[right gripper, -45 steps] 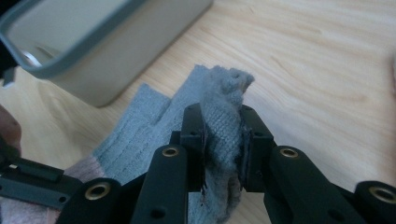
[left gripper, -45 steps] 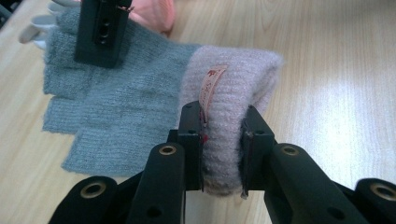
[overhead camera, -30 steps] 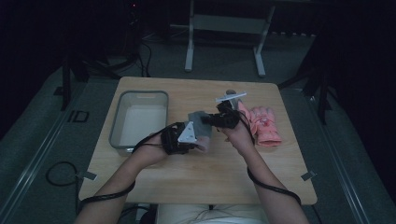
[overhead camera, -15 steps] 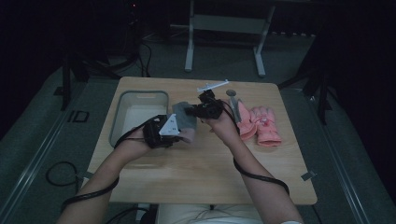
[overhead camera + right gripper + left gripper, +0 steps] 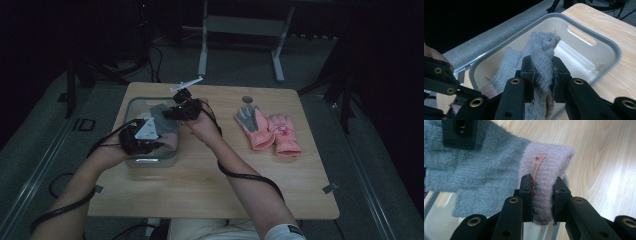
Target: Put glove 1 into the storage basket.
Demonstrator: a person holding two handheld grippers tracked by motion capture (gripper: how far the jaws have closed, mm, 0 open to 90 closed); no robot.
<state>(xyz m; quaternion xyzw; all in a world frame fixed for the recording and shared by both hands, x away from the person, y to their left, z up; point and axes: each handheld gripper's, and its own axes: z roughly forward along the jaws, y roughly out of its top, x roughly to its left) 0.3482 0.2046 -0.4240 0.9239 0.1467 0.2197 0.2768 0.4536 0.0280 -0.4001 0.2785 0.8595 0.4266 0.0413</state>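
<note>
A grey knitted glove [image 5: 162,119] with a pink cuff hangs stretched between both grippers, above the clear plastic tray [image 5: 131,106] at the table's left. My left gripper [image 5: 164,143] is shut on the pink cuff [image 5: 549,162], beside its small label. In the left gripper view the grey part [image 5: 486,170] spreads to the left. My right gripper [image 5: 165,113] is shut on a bunched grey end [image 5: 544,50] of the glove. Below it lies the tray [image 5: 599,37], and the left gripper [image 5: 446,85] shows at the lower left.
A pair of pink gloves [image 5: 282,135] lies on the right half of the wooden table [image 5: 225,190], one with a grey palm [image 5: 248,120] turned up. A round hole [image 5: 247,99] sits near them. A metal stand [image 5: 240,25] is behind the table.
Both hands have moved left with the glove held between them, from the middle of the table to over the tray.
</note>
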